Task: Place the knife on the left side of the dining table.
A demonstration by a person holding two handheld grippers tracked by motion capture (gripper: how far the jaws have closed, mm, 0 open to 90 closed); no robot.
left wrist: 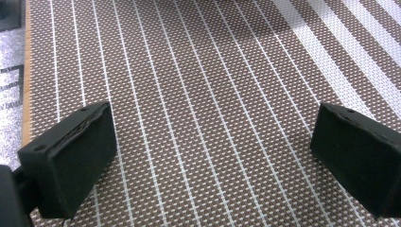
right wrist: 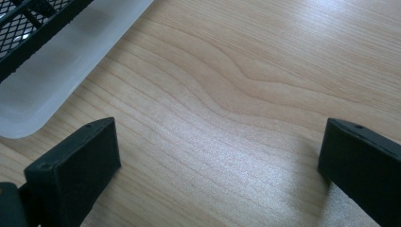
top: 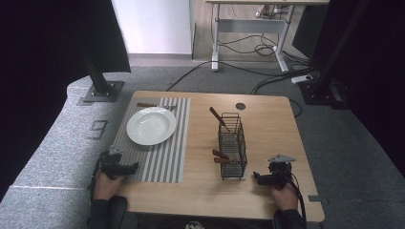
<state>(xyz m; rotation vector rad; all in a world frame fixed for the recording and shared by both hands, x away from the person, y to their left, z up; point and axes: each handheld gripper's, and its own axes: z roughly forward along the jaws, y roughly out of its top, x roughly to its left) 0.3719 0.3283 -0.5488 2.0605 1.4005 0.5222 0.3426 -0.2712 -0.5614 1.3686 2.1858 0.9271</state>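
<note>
A white plate [top: 151, 125] sits on a striped placemat [top: 165, 157] at the table's left. Behind the plate lies a wooden-handled utensil [top: 154, 105]. A black wire caddy [top: 232, 144] stands mid-table with wooden-handled cutlery [top: 218, 117] sticking out of it. My left gripper [top: 133, 166] rests at the placemat's near left corner, open; its jaws stand wide over the mat's weave [left wrist: 208, 118] with nothing between them. My right gripper [top: 256, 177] rests near the front right of the caddy, open over bare wood [right wrist: 227, 123], empty. The caddy's white base tray [right wrist: 52, 71] shows at its upper left.
The wooden table [top: 272, 124] has a round black cable hole [top: 240, 106] at the back. Black stands and curtains flank the table. A desk with cables stands behind on the carpet.
</note>
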